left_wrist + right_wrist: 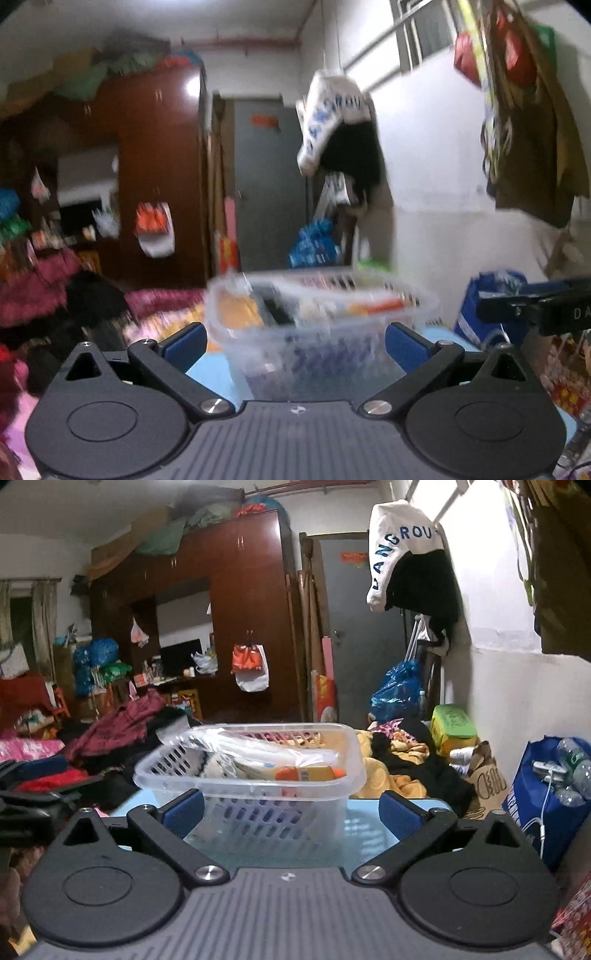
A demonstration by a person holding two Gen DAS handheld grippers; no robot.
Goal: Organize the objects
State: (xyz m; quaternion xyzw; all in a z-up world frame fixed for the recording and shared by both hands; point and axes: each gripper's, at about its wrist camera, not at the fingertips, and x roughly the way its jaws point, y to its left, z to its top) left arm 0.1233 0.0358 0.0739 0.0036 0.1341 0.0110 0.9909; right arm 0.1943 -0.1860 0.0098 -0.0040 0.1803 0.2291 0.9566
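Through the left wrist camera, we are holding the left gripper with its jaws wide apart and nothing between them. The clear basket is sitting on the light blue table, just ahead of the blue pads. The picture is blurry. The right gripper is poking in at the right edge.

Through the right wrist camera, we are holding the right gripper wide open too, and it is gripping nothing. The basket is resting near the table's far edge, holding an orange bottle and a plastic bag. Bare table is showing to the basket's right.
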